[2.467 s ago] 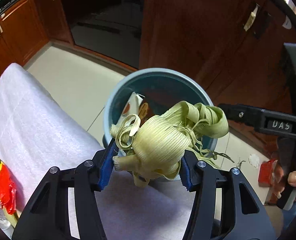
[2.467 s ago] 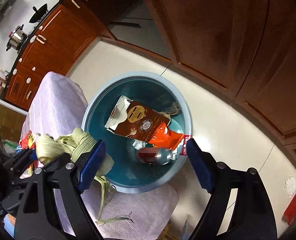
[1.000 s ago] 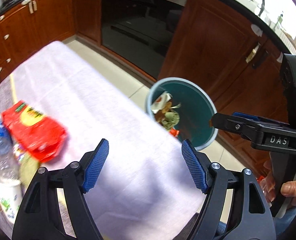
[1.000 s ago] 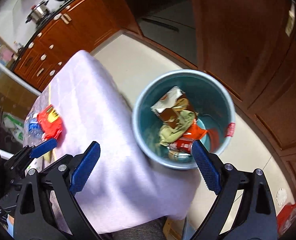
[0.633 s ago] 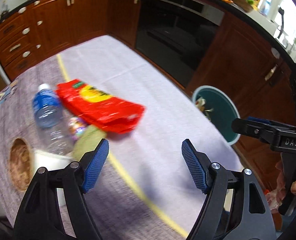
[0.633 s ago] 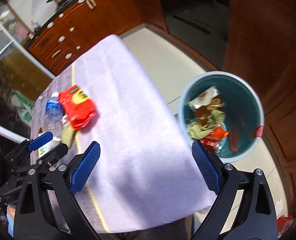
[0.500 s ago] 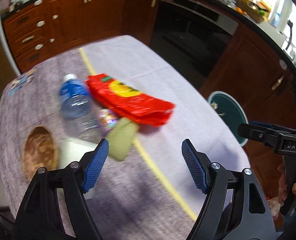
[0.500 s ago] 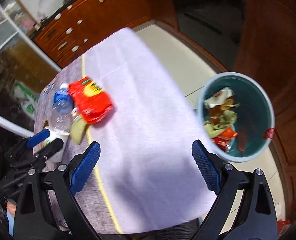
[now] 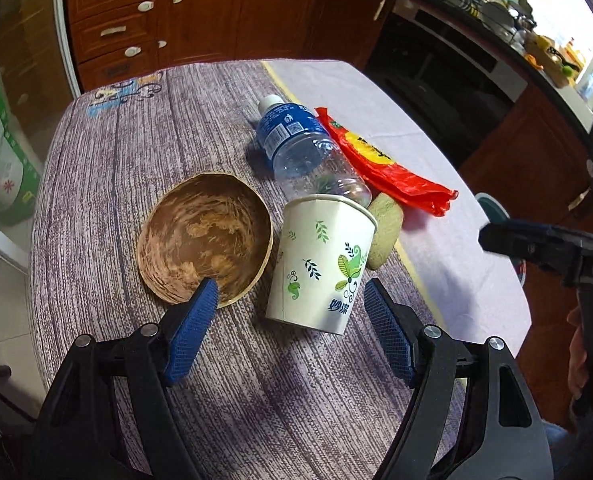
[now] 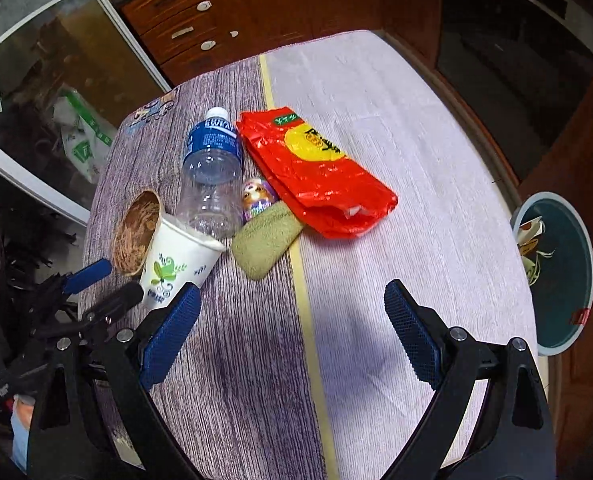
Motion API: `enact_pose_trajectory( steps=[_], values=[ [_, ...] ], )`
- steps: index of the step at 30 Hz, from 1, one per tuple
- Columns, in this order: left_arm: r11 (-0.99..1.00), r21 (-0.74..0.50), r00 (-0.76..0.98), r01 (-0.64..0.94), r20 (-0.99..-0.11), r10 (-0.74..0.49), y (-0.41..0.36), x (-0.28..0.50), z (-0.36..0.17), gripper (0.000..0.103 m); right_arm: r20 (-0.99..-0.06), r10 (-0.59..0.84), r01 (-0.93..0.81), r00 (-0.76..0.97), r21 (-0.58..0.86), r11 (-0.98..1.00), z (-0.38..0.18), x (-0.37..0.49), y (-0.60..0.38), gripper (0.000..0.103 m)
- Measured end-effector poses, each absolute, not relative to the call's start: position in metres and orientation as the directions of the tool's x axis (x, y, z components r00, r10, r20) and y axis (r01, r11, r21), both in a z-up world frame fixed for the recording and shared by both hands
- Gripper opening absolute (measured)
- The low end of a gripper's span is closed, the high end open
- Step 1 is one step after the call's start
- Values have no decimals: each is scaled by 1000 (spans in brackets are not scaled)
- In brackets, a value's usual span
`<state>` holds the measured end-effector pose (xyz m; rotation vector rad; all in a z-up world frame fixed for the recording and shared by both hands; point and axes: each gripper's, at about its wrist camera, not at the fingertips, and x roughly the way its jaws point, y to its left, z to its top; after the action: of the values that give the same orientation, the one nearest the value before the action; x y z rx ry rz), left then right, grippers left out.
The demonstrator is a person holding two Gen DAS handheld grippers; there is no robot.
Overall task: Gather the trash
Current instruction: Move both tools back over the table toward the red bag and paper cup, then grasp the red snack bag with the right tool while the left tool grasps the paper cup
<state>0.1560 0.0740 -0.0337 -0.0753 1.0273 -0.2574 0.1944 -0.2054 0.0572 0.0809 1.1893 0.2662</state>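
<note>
The pale corn husk that the left tool [image 9: 290, 330] gripped moments ago now lies in the teal bin [image 10: 576, 280] beside the surface [image 10: 376, 100] — so both tools, the right tool [image 10: 292, 328] too, hang wide and empty over the remaining trash: a leaf-printed paper cup [image 9: 320, 264], clear crinkled bottle [image 9: 304, 152], glossy red bag [image 10: 316, 168], fuzzy green pad [image 10: 264, 244], fibrous brown bowl [image 9: 204, 236].
</note>
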Motion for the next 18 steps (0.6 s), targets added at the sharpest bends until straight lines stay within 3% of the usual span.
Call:
enact_pose_trajectory(
  steps=[18],
  values=[
    [938,-162,444,308,-847,-292,35,183,-50,76,-903,206,32,378,236,971,13,253,-248,89]
  ],
)
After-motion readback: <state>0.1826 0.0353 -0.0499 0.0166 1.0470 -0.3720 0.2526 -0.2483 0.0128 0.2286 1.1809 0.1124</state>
